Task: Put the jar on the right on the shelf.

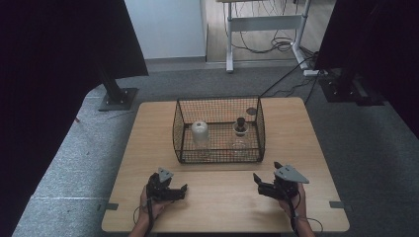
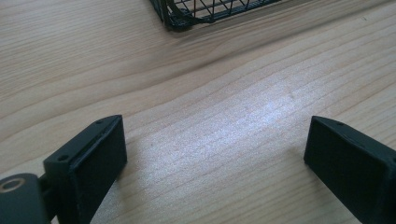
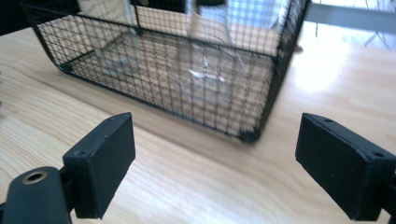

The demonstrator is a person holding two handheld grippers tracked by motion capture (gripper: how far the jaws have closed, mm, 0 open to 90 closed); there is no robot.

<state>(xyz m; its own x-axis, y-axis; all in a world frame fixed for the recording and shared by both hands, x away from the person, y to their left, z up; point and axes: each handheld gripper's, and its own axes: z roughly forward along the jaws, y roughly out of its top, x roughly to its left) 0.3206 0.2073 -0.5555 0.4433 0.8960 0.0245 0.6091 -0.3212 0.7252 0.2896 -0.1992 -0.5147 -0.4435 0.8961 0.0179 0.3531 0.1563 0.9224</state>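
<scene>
Wooden table on grey carpet | black wire mesh basket at 12 o'clock, with clear glass jar with grey lid and clear glass bottle with black stopper inside, both untouched | left gripper at 7 o'clock, jaws spread, empty | right gripper at 5 o'clock, jaws spread, empty, facing the basket | progress: nothing grasped yet, whole work is left.

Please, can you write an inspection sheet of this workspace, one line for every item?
Surface: wooden table, bare in front.
Job's things: black wire basket holding a white-capped bottle and a dark-stoppered glass bottle, both upright.
Clutter: nothing seen.
Grippers: left tongs and right tongs open, empty, near the front edge.
Cables: loose bundle on the floor behind.
Surroundings: grey carpet, dark curtains, metal desk frame.
</scene>
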